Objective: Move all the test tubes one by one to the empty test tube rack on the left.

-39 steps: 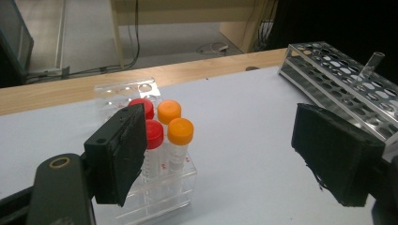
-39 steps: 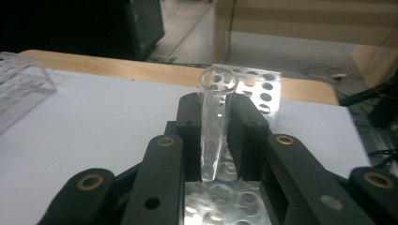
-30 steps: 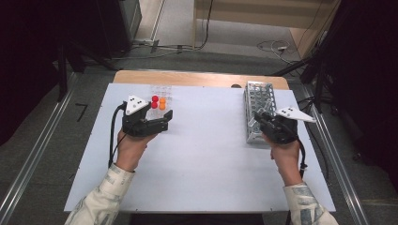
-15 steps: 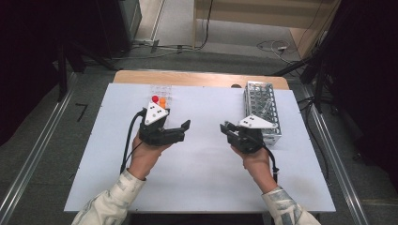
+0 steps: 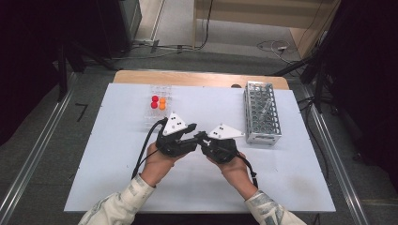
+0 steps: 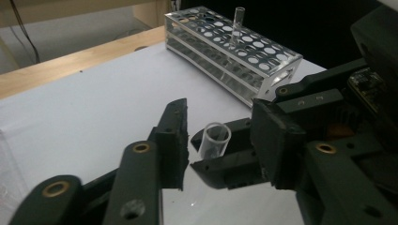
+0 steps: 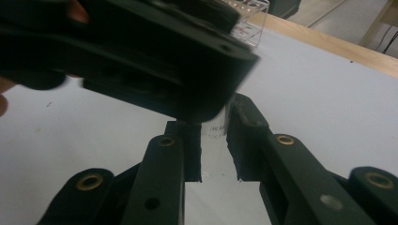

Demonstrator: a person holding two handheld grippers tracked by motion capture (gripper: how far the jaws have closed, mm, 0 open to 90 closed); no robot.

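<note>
Your 2 hands meet over the middle of the white surface, wrists angled inward so the tools point at each other, both forearms coming in low from the near edge.

Your right tool is clamped on a clear test tube; in the right gripper view the tube sits between the 2 black jaws, its printed label just visible. The tube lies nearly level, its open mouth turned toward your left tool.

In the left gripper view, the jaws of your left tool stand on either side of that open end. They have just been closing around it, but a gap shows on both sides of the glass, so they are apart and not gripping.

The metal tube rack stands near the right edge of the surface, with 1 tube upright in it. A small clear rack with red and orange caps sits toward the far left, well apart from both hands.
</note>
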